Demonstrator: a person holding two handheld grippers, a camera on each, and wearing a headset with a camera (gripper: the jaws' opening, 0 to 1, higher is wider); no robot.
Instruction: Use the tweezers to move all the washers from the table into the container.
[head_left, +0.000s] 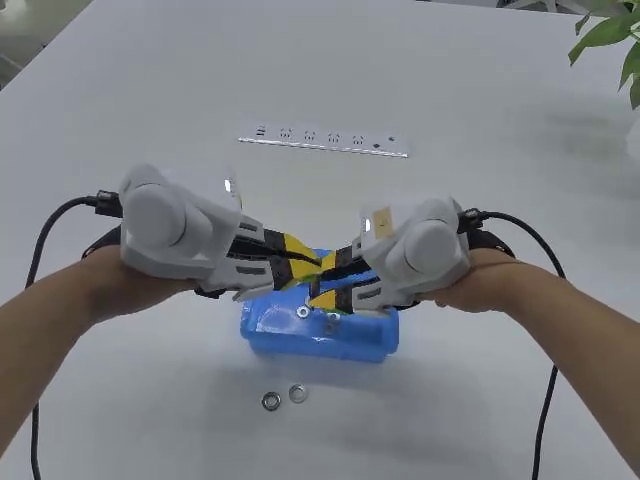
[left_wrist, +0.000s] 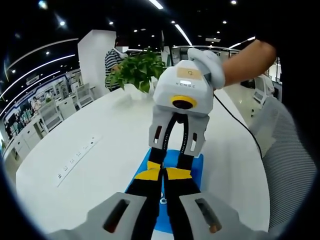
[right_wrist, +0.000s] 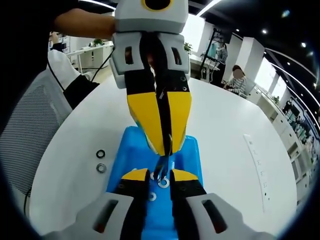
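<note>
Plain white counter (head_left: 450, 90) in the head view, with the blue container (head_left: 372, 342) mid-frame and two loose washers (head_left: 271, 401) just in front of it. The left tool (head_left: 312, 260) and right tool (head_left: 325, 288) sat nose to nose above it. Left gripper view: its jaws looked pinched narrow. Right gripper view: the tweezers (right_wrist: 162, 167) poked out of the left tool, over a washer in the container (right_wrist: 163, 182). The right tool's gap was narrow, and I couldn't tell if it gripped anything. I'd release low inside the walls

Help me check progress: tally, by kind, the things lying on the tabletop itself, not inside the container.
Washers: 2
Blue container: 1
Power strip: 1
Total: 4
</note>
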